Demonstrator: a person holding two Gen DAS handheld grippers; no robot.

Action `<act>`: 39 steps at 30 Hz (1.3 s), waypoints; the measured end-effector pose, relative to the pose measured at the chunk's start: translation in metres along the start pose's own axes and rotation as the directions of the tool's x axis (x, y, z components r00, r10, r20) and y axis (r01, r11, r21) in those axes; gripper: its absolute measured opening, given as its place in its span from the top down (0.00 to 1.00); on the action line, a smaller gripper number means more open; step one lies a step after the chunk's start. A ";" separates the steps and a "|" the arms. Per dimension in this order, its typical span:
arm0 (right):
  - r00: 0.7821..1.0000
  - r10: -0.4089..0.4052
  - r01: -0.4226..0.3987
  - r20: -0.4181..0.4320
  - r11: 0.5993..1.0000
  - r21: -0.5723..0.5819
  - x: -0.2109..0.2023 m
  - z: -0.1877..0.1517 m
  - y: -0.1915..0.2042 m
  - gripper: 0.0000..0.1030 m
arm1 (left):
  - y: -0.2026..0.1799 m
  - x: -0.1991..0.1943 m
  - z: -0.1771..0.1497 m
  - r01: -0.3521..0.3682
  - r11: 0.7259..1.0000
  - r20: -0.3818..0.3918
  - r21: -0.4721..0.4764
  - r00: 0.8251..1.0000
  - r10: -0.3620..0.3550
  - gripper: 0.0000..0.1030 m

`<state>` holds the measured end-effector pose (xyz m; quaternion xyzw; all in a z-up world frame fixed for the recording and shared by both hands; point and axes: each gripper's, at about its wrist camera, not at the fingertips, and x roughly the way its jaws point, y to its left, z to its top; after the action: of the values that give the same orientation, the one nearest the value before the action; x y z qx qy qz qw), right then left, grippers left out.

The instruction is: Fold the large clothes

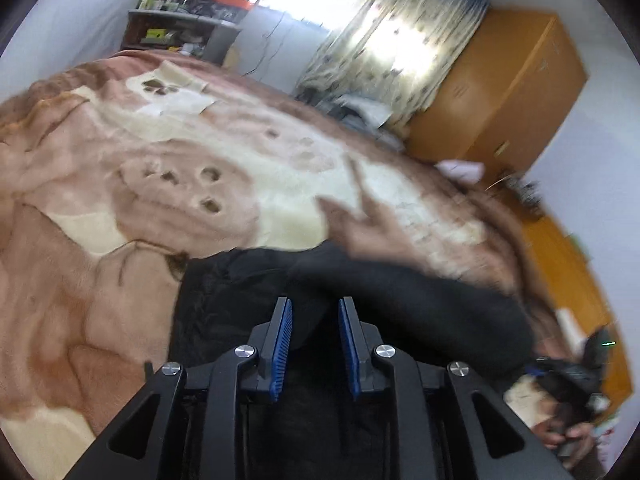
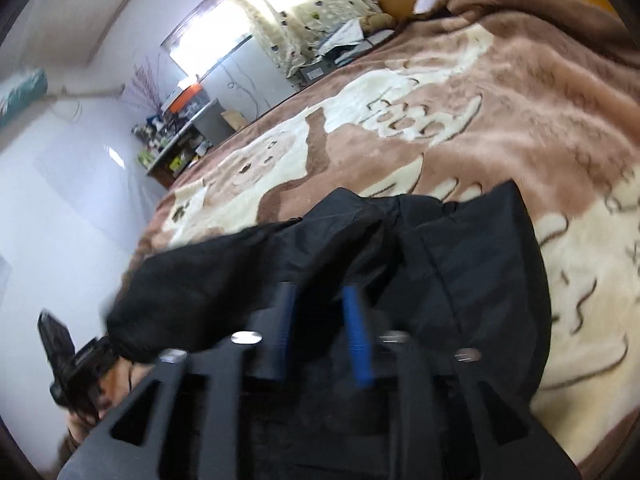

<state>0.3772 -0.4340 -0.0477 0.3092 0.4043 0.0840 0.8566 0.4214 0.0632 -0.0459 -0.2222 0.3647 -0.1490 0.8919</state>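
The left gripper [image 1: 315, 312] hangs just over the black jacket [image 1: 248, 292], its blue pads [image 1: 285, 344] apart with nothing pinched between them; the cloth lies under and ahead of the fingers, untouched as far as I can see. The right gripper [image 2: 320, 300] stands over the same black jacket [image 2: 460, 264], its jaws apart too, though blur hides whether a pad brushes the fabric. The jacket is bunched on the near edge of the bed, a sleeve [image 1: 420, 280] running off to the right of the left gripper. Beyond it spreads the brown and cream blanket [image 1: 200, 168]; farther off, right of the left gripper, an orange wooden wardrobe [image 1: 504, 84]; at the back, a patterned curtain [image 1: 400, 40] and a cluttered shelf [image 1: 176, 32].
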 end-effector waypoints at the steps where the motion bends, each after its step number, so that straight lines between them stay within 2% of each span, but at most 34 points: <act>1: 0.999 0.051 -0.051 -0.009 0.997 0.053 0.001 -0.003 -0.004 0.48 | 0.000 -0.007 0.001 0.006 1.000 0.009 -0.007 1.000 -0.006 0.74; 2: 0.994 0.105 -0.101 -0.034 0.989 0.109 0.005 -0.005 -0.007 0.48 | -0.001 -0.014 0.001 0.026 0.999 0.013 -0.024 1.000 -0.026 0.60; 3: 0.991 0.125 -0.117 -0.052 0.984 0.137 0.008 -0.007 -0.008 0.48 | 0.000 -0.017 0.002 0.063 0.997 -0.002 -0.052 0.998 -0.064 0.49; 4: 0.990 0.128 -0.116 -0.066 0.979 0.166 0.011 -0.011 -0.010 0.48 | 0.002 -0.014 0.003 0.088 0.992 -0.035 -0.090 0.995 -0.092 0.30; 5: 0.990 0.122 -0.108 -0.066 0.977 0.182 0.013 -0.015 -0.011 0.48 | 0.004 -0.009 0.002 0.098 0.985 -0.073 -0.143 0.991 -0.109 0.26; 7: 0.989 0.128 -0.109 -0.080 0.973 0.206 0.021 -0.023 -0.013 0.43 | 0.005 0.005 0.000 0.114 0.973 -0.128 -0.199 0.982 -0.141 0.26; 8: 0.986 0.130 -0.105 -0.103 0.971 0.217 0.026 -0.025 -0.014 0.38 | 0.005 0.011 -0.002 0.109 0.972 -0.145 -0.207 0.979 -0.141 0.26; 9: 0.984 0.127 -0.095 -0.127 0.967 0.239 0.033 -0.029 -0.016 0.36 | 0.005 0.015 -0.004 0.091 0.975 -0.162 -0.204 0.979 -0.125 0.26; 10: 0.982 0.131 -0.094 -0.134 0.963 0.252 0.037 -0.029 -0.017 0.35 | 0.004 0.022 -0.006 0.056 0.980 -0.181 -0.191 0.979 -0.091 0.26; 12: 0.978 0.146 -0.105 -0.147 0.961 0.254 0.047 -0.028 -0.013 0.35 | 0.003 0.034 -0.010 0.043 0.982 -0.209 -0.184 0.974 -0.082 0.26; 16: 0.966 0.201 -0.148 -0.161 0.946 0.290 0.062 -0.023 -0.007 0.36 | 0.011 0.051 -0.011 0.040 0.955 -0.217 -0.293 0.970 -0.108 0.26; 18: 0.966 0.201 -0.145 -0.165 0.944 0.297 0.065 -0.023 -0.002 0.51 | 0.008 0.054 -0.009 -0.001 0.958 -0.231 -0.285 0.971 -0.067 0.26; 19: 0.971 0.180 -0.134 -0.158 0.954 0.268 0.063 -0.022 0.002 0.78 | 0.004 0.054 -0.007 0.010 0.963 -0.222 -0.268 0.972 -0.072 0.28; 20: 0.975 0.165 -0.126 -0.148 0.962 0.240 0.060 -0.021 0.007 0.92 | 0.003 0.052 -0.006 0.009 0.965 -0.217 -0.261 0.974 -0.068 0.40; 21: 0.979 0.162 -0.135 -0.124 0.970 0.204 0.053 -0.020 0.013 0.92 | 0.001 0.053 -0.004 -0.001 0.969 -0.222 -0.247 0.973 -0.056 0.48; 22: 0.982 0.164 -0.146 -0.097 0.975 0.166 0.044 -0.020 0.019 0.95 | -0.002 0.054 -0.002 -0.023 0.975 -0.234 -0.222 0.972 -0.030 0.64; 23: 0.984 0.161 -0.149 -0.078 0.979 0.140 0.036 -0.020 0.025 0.95 | -0.004 0.053 0.000 -0.042 0.979 -0.235 -0.199 0.972 -0.006 0.71; 25: 0.988 0.149 -0.145 -0.038 0.985 0.090 0.015 -0.023 0.037 0.96 | -0.007 0.050 0.003 -0.029 0.983 -0.225 -0.182 0.974 -0.013 0.86; 29: 0.990 0.140 -0.139 -0.033 0.990 0.035 -0.006 -0.049 0.056 0.97 | -0.006 0.041 0.007 -0.048 0.987 -0.188 -0.153 0.982 0.019 0.90; 32: 0.995 0.079 -0.080 -0.053 0.997 -0.002 0.000 -0.072 0.059 0.98 | 0.000 0.038 0.002 -0.067 0.987 -0.189 -0.149 0.981 0.038 0.90; 35: 0.992 0.015 -0.008 -0.125 0.998 0.059 0.029 -0.088 0.035 0.98 | 0.010 0.049 -0.013 -0.162 0.982 -0.255 -0.100 0.958 0.132 0.89; 37: 0.988 -0.013 0.026 -0.155 0.996 0.082 0.041 -0.091 0.026 0.98 | 0.014 0.057 -0.022 -0.183 0.979 -0.291 -0.088 0.945 0.151 0.89; 39: 0.985 -0.032 0.044 -0.167 0.997 0.068 0.045 -0.088 0.026 0.98 | 0.014 0.060 -0.026 -0.195 0.978 -0.297 -0.081 0.941 0.163 0.88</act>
<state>0.3438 -0.3549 -0.1033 0.3239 0.4829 0.0786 0.8098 0.4453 0.0424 -0.1046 -0.2125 0.5174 -0.0780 0.8253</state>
